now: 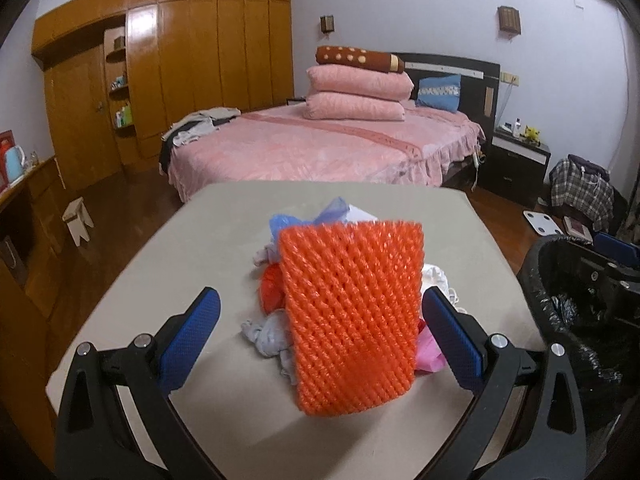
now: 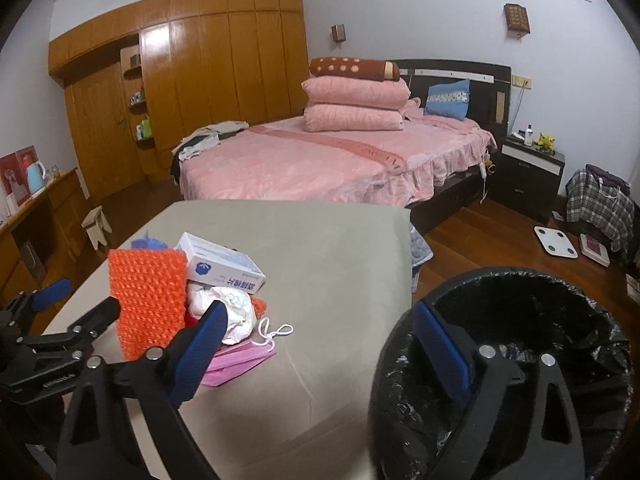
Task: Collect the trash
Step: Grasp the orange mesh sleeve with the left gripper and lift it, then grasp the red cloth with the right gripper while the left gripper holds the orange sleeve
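- While my left tongs (image 1: 320,332) stood wide open, the orange foam net (image 1: 350,316) rose between their blue pads, filling the centre of the left wrist frame; it lay against the right pad (image 1: 450,340), with a clear gap to the left one, so nothing was gripped yet.
- That net leaned on a trash pile on the desk (image 1: 160,280): a blue bag (image 1: 288,220) peeked behind it, grey rags (image 1: 268,336) lower left.
- Seen from the right wrist, the pile sat at left centre, with a white box (image 2: 224,266), crumpled white paper (image 2: 228,308) and a pink mask (image 2: 236,360) beside the net.
- My right tongs (image 2: 320,344) were also open and empty, hanging between the pile and the black-lined bin (image 2: 520,320) at lower right, likely placed there to ferry trash across.
- I judged the net the next piece to clamp.
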### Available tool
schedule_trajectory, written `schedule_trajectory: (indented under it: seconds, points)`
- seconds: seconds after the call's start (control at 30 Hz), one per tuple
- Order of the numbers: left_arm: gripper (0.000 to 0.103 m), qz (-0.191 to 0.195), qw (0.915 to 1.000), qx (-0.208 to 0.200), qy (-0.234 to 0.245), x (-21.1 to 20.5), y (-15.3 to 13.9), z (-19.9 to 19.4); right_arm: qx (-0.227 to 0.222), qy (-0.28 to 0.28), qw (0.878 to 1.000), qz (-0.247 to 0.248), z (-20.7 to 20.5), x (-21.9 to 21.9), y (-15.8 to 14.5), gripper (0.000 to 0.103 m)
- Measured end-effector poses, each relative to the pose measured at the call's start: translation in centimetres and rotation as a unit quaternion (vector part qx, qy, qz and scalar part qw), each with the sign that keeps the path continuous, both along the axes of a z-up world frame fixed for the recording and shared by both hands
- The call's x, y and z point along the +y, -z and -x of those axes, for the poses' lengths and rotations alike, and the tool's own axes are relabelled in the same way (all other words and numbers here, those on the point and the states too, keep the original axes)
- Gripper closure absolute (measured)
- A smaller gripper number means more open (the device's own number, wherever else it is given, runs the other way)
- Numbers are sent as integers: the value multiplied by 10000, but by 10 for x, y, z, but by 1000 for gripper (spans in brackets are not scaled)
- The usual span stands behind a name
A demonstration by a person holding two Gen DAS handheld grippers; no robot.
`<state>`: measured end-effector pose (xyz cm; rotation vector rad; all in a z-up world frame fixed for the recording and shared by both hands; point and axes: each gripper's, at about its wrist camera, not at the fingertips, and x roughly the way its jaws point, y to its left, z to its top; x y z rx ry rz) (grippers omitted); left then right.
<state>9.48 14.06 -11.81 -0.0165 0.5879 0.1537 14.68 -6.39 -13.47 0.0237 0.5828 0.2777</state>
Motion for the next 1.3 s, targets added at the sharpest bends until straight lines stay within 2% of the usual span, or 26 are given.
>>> schedule_trajectory:
  seconds: [0.3,0.37,0.43,0.7,0.87,1.03,1.07,1.13,1.3]
  points:
    - [5,104,9992,373,94,2,31,-28,144,-14,9998,106,-17,6,13,11]
    - [8,162,9989,421,148,2,35,-30,192,-25,9998,104,-18,7,15,11]
    - [29,203,9984,483,220,1,37,-31,207,-39,9997,120,-19,9,17,11]
    - [68,363,9973,569,278,0,39,-27,201,-76,9996,164,-18,13,16,11]
    - [69,475,9978,417,212,0,24,-19,138,-106,9997,157,-15,15,12,11]
    - [59,614,9975,234,260,1,6,-7,90,-151,9997,140,-12,19,8,11]
    - [59,625,9974,217,280,0,5,-6,84,-163,9997,141,-12,20,8,11]
    - [71,644,9971,193,353,-1,3,-3,74,-190,9997,141,-10,22,7,11]
    - [77,745,9964,84,401,8,0,2,38,-260,9996,112,-9,28,5,11]
